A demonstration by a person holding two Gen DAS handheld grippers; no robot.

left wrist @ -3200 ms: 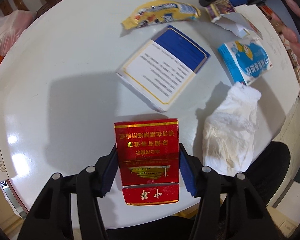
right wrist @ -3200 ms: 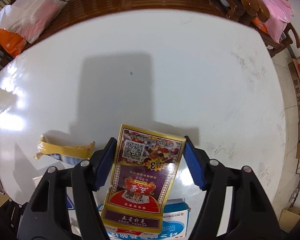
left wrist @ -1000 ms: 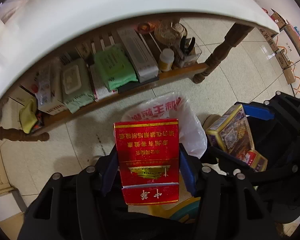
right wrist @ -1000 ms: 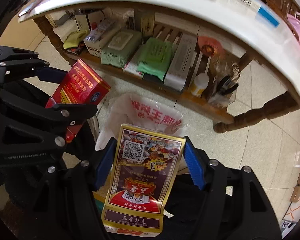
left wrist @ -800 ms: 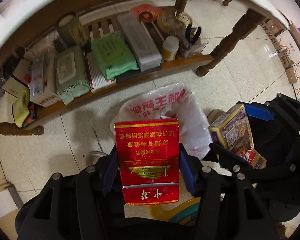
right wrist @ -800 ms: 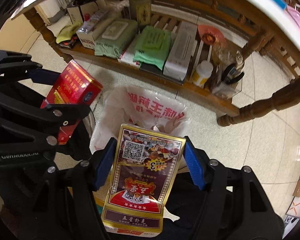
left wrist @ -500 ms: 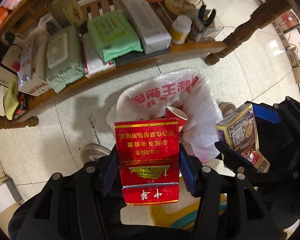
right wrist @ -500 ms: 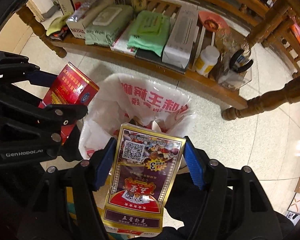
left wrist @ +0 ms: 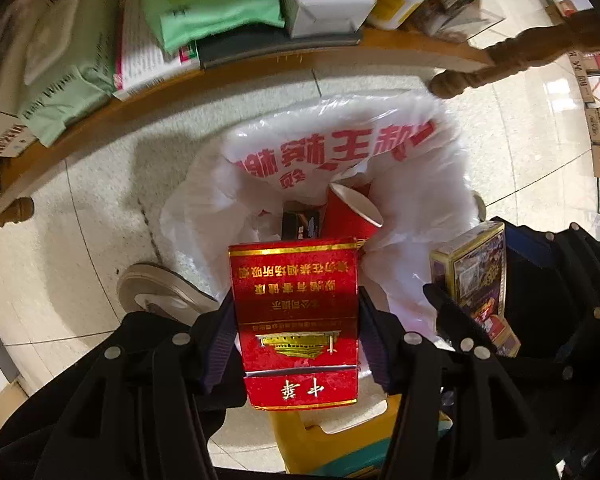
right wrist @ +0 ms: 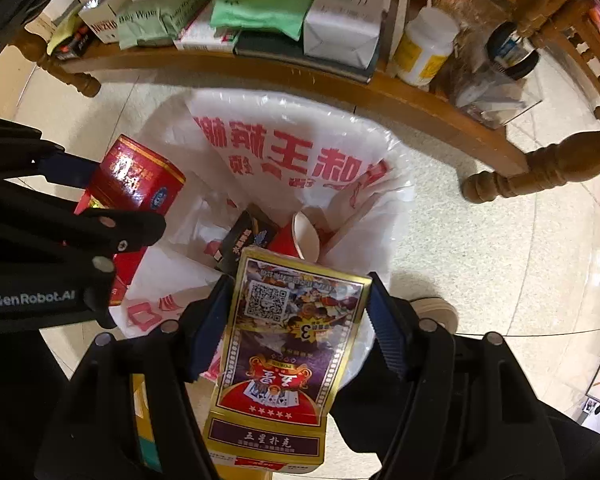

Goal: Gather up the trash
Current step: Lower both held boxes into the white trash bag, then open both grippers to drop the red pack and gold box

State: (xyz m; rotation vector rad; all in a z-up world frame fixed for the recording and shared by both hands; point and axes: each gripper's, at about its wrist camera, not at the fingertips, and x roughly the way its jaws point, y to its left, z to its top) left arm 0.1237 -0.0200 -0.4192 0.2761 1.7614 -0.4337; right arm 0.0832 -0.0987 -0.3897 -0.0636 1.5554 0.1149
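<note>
Left wrist: red box [left wrist: 294, 300] over bag [left wrist: 412, 184].

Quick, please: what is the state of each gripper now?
Left gripper: closed on the red cardboard cigarette box.
Right gripper: closed on the gold-and-purple playing card box.

Pale tiled floor [left wrist: 80, 216], white bag-lined bin [right wrist: 340, 168] standing on it, low wooden shelf [right wrist: 300, 76] behind.
</note>
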